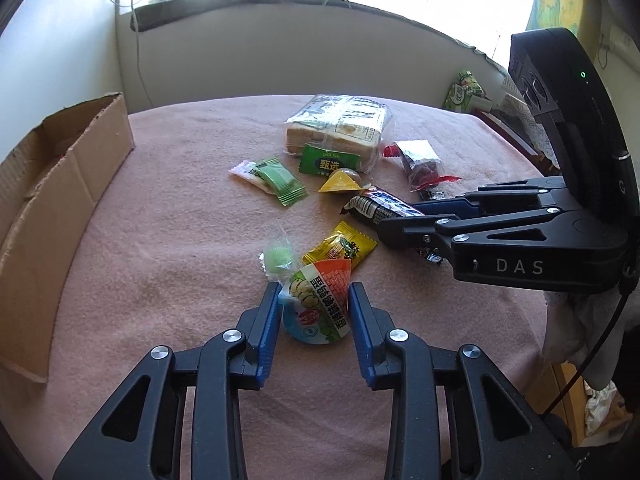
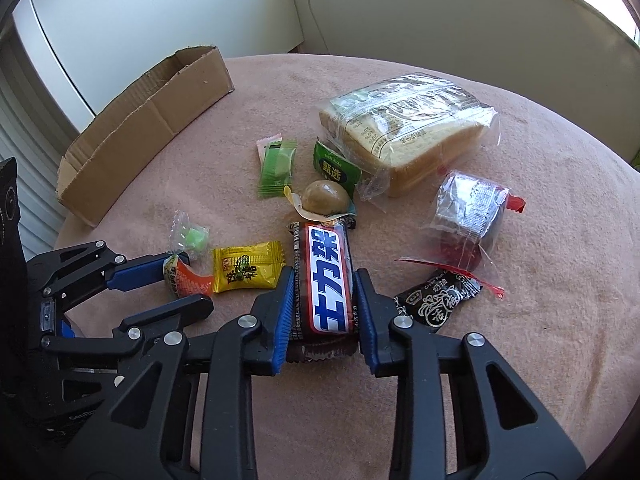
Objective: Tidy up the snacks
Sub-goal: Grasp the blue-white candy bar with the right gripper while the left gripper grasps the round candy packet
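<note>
Left tool (image 1: pixel 314 304) gripping jelly cup (image 1: pixel 316 304), pink cloth (image 1: pixel 180 208)

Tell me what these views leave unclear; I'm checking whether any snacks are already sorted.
- Cardboard box interior: left wrist view, hidden behind its near wall and cut by the frame edge; right wrist view shows only the outer wall.
- Chocolate bar near end: right wrist view, hidden between the right hand-held gripper fingers.
- Jelly cup underside: left wrist view, faces the cloth.

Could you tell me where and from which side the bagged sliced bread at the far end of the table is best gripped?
Probably across the short width of the bread bag, coming down from above with a wide opening. It lies flat on the cloth, and the green packet crowds its near corner, so the far half is freer. The loose plastic end would likely slip.
</note>
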The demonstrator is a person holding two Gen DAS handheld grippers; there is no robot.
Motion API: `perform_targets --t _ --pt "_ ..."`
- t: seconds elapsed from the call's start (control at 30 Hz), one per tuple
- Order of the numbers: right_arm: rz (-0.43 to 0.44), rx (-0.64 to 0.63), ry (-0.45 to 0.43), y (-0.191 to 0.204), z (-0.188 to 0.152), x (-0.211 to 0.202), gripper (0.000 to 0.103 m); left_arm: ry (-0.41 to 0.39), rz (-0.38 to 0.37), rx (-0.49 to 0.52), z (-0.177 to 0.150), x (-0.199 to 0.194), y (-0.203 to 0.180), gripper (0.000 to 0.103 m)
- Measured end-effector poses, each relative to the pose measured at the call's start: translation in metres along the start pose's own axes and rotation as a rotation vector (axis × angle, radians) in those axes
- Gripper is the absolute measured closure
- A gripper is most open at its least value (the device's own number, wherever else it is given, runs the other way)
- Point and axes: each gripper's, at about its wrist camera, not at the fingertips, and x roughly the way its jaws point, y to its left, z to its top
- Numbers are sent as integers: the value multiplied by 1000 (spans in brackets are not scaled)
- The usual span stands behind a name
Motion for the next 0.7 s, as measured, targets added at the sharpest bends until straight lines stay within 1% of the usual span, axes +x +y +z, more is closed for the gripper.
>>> perform_targets --t 0.3,0.47,0.7 --pt "7 16 -8 0 -11 -11 73 -3 -61 -49 -4 -10 4 71" --pt "7 34 -25 0 -14 -20 73 -13 -68 -60 -4 -17 6 71" --pt "12 23 -62 9 -10 -35 73 -50 -50 -79 -1 -34 12 71"
